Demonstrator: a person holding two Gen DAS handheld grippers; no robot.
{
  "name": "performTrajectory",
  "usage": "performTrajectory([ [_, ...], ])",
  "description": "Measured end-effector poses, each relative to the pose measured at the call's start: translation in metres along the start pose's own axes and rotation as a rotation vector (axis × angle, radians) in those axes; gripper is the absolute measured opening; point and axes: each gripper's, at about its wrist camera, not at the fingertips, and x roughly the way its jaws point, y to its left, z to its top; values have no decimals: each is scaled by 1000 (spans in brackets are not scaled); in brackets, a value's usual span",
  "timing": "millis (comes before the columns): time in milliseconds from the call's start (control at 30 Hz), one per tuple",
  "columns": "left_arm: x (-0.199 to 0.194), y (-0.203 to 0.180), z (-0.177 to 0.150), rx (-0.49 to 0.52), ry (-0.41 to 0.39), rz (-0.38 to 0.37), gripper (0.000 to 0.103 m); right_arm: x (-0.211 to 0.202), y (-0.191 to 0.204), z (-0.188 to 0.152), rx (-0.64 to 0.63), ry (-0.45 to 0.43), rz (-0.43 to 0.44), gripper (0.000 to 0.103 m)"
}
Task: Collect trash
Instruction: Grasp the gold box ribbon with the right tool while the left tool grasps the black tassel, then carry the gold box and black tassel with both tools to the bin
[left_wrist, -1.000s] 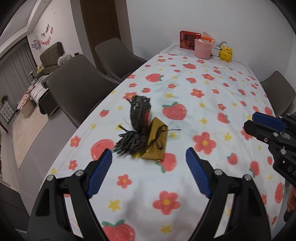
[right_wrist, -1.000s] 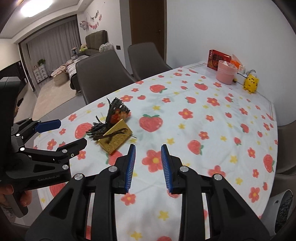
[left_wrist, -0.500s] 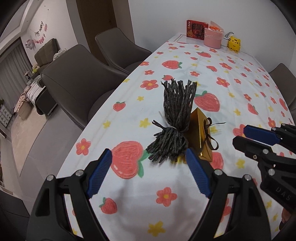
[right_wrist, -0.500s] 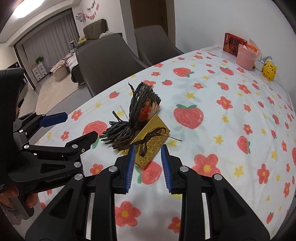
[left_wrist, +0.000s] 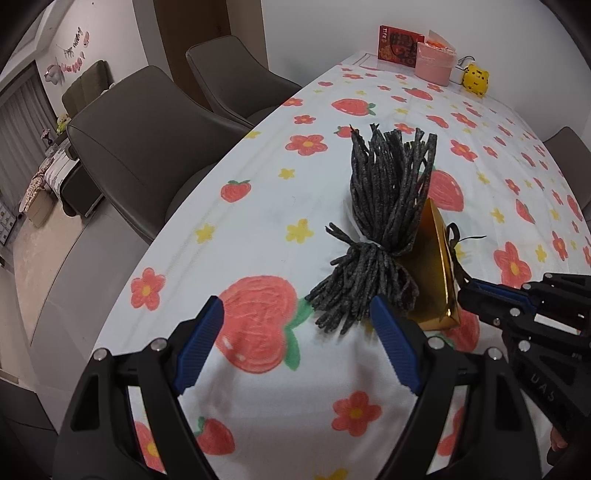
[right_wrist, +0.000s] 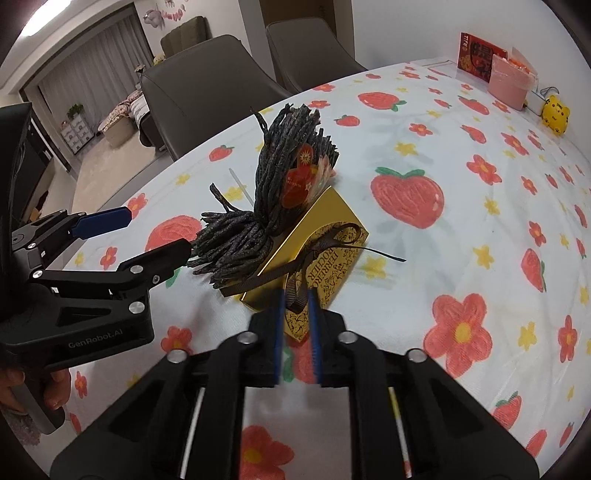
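A dark bundle of tied cords (left_wrist: 384, 218) lies on the strawberry tablecloth, leaning on a gold chocolate box (left_wrist: 432, 273) with a brown ribbon. In the right wrist view the bundle (right_wrist: 266, 206) carries red tags, and the gold box (right_wrist: 317, 251) lies beside it. My left gripper (left_wrist: 299, 343) is open, just short of the bundle's near end; it also shows in the right wrist view (right_wrist: 147, 236). My right gripper (right_wrist: 297, 321) has its jaws narrowly apart around the box's near corner and its ribbon loop (right_wrist: 299, 295); it also shows in the left wrist view (left_wrist: 480, 295).
Grey chairs (left_wrist: 147, 136) stand along the table's left side. At the far end are a red box (left_wrist: 399, 46), a pink tub (left_wrist: 434, 68) and a yellow tiger figure (left_wrist: 476, 79). The table edge (left_wrist: 155, 254) curves close on the left.
Both grippers have moved closer to the bundle and the box. The right gripper's jaws now reach the box's near corner and ribbon. The left stays wide open.
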Motion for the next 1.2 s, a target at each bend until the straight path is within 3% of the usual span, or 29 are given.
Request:
performTrajectory([
  [300, 25, -20, 8, 31, 30, -37, 80, -6, -8, 3, -22, -17, -28, 4],
  [333, 29, -21, 9, 22, 41, -51, 68, -8, -9, 4, -24, -20, -31, 4],
  [367, 33, -21, 10, 13, 61, -67, 44, -9, -10, 4, -26, -23, -32, 4],
  [467, 40, -22, 9, -6, 90, -98, 23, -11, -14, 6, -24, -29, -34, 4],
  [533, 36, -24, 10, 13, 77, -90, 15, -13, -16, 6, -23, -33, -35, 4],
  [700, 27, -28, 12, 24, 66, -89, 8, -19, -20, 7, -17, -42, -36, 4],
  [1200, -22, -52, 24, 23, 9, -139, 8, -76, -45, 0, 4, -119, -70, 1],
])
